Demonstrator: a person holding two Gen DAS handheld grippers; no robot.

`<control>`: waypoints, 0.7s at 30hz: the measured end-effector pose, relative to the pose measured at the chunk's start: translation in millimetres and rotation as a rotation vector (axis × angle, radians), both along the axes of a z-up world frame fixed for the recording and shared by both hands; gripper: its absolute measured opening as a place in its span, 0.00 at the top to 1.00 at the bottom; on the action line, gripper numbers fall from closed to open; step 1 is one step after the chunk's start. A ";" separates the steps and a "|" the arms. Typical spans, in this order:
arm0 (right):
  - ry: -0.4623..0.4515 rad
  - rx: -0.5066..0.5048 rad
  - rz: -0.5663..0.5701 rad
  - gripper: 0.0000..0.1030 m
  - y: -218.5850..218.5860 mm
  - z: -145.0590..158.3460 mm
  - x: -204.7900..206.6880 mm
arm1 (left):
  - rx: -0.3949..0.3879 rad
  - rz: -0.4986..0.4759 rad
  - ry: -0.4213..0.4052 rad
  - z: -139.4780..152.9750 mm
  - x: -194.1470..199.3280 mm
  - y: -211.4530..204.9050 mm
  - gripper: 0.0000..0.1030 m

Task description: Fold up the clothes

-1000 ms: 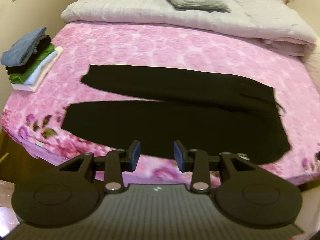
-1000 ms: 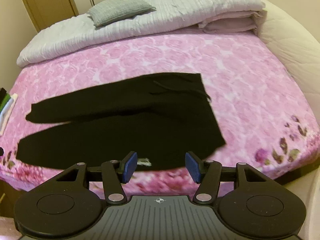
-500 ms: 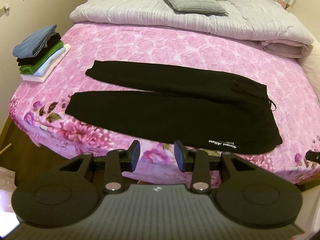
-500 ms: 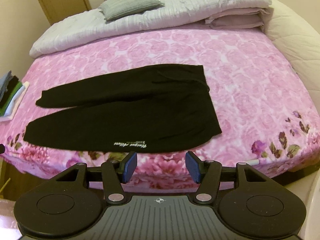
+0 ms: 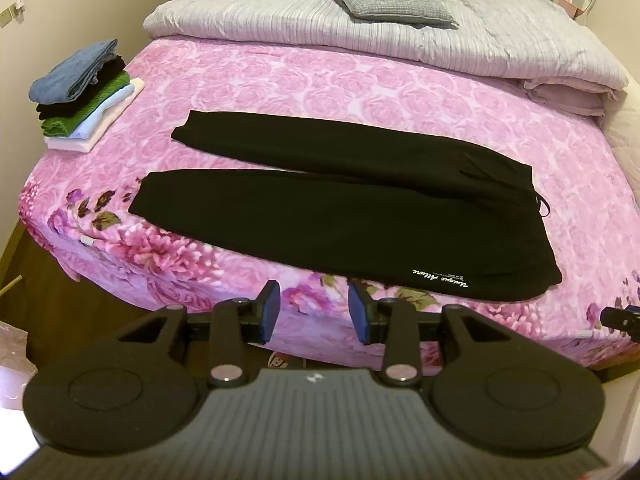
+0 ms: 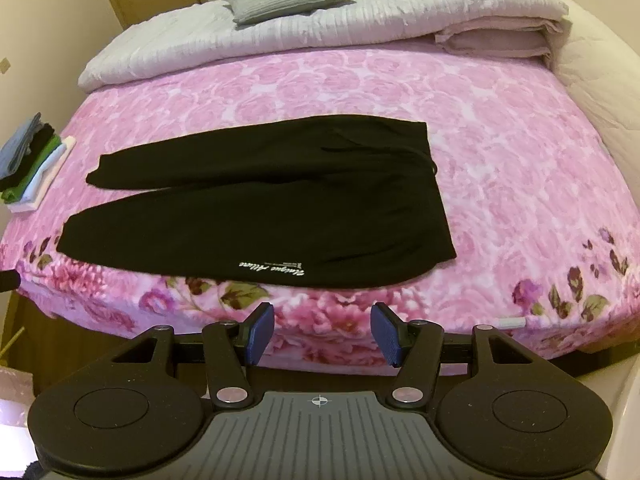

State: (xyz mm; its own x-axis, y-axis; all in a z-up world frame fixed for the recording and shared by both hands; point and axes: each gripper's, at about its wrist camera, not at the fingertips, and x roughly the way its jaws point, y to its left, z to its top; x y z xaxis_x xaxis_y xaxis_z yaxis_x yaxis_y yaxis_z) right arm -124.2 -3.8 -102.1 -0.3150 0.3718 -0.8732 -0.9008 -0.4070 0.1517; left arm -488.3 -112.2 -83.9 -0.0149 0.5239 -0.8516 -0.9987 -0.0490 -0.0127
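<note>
Both of your claws have drawn back from the bed since a second ago, so the black trousers [image 5: 352, 216] now lie farther ahead of the fingertips and read sharp rather than blurred. You have them spread flat on the pink floral bedspread [image 5: 320, 80], near the front edge of the bed, waistband to your right and both legs running left. The legs lie side by side, the near one wider, the far one narrower with a thin strip of pink showing between their cuffs. A white script logo [image 6: 272, 270] sits on the near leg close to the hem by the waistband, and a drawstring [image 5: 542, 206] trails off the waist edge. Your left claw [image 5: 314, 316] is spread and empty, short of the bed edge; your right claw [image 6: 322, 334] is likewise spread, gripping nothing. A stack of folded clothes [image 5: 82, 94] rests at the bed's left corner, well apart from the trousers.
</note>
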 end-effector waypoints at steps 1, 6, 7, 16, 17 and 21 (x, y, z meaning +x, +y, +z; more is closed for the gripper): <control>-0.001 0.000 0.006 0.44 -0.4 -0.3 -0.3 | -0.001 0.002 0.001 0.1 0.1 0.5 0.68; -0.002 0.004 0.018 0.44 1.8 -2.3 -1.0 | -0.007 0.014 0.004 0.0 0.8 1.7 0.68; -0.001 0.003 0.021 0.44 2.6 -2.7 -1.2 | -0.007 0.016 0.005 0.0 0.9 1.8 0.68; 0.006 -0.011 0.035 0.44 12.4 -7.3 -9.2 | -0.029 0.030 0.004 -5.7 -3.6 9.6 0.68; 0.006 -0.013 0.036 0.44 14.2 -8.1 -10.2 | -0.029 0.030 0.001 -6.8 -4.4 12.0 0.68; 0.016 -0.033 0.012 0.44 22.8 -15.8 -10.9 | -0.039 0.005 -0.055 -16.8 -5.7 25.1 0.68</control>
State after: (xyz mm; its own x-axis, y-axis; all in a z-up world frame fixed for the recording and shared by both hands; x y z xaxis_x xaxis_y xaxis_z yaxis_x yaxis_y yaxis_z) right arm -135.1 19.0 -117.8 -0.3332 0.3387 -0.8799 -0.8931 -0.4126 0.1794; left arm -494.1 -87.1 -100.7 0.0296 0.4906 -0.8709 -0.9963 -0.0555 -0.0651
